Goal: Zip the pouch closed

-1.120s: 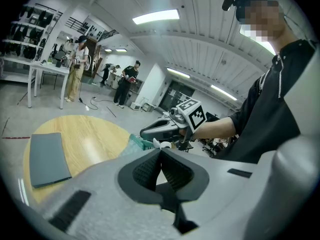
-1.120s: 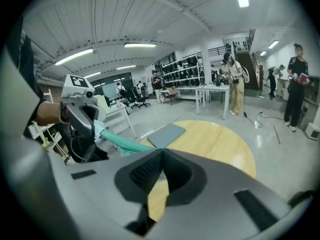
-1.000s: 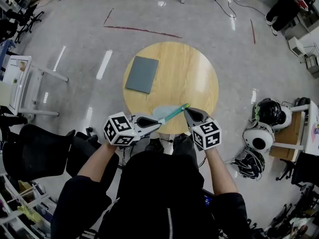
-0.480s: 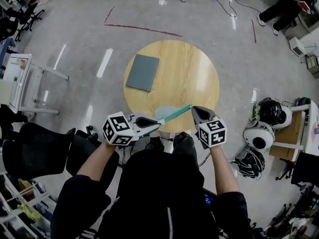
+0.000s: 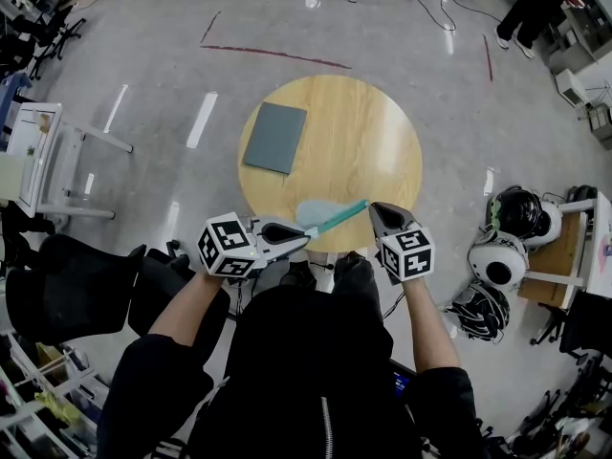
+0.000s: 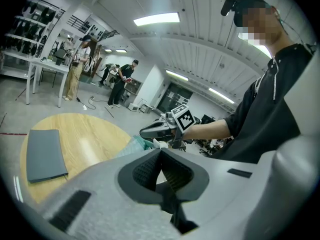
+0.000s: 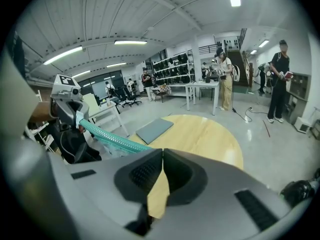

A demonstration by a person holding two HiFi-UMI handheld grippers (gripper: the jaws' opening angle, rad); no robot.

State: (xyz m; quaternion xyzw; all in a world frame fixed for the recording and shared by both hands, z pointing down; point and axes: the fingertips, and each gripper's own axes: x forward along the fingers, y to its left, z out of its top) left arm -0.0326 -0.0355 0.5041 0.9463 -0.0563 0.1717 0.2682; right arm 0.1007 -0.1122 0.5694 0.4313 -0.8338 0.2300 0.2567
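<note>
A pale teal see-through pouch [image 5: 314, 214] hangs over the near edge of the round wooden table [image 5: 363, 132]. Its teal zipper strip [image 5: 339, 216] is stretched taut between my two grippers. My left gripper [image 5: 308, 234] is shut on the pouch's left end; the right gripper view shows that grip [image 7: 78, 124] on the strip [image 7: 110, 138]. My right gripper [image 5: 371, 207] sits at the strip's far right end, pinching the zipper pull, and its jaws are starting to open. In its own view the tips [image 7: 163, 151] still meet, and the pull is hidden behind them.
A flat grey pad [image 5: 274, 139] lies on the table's far left part. Helmets [image 5: 516, 216] sit on the floor to the right, and a dark chair [image 5: 76, 290] and a white desk [image 5: 38, 161] stand to the left. People stand at the back of the room.
My right gripper has slid a little to the right along the zipper, so the taut strip is slightly longer. The left gripper has stayed in place.
</note>
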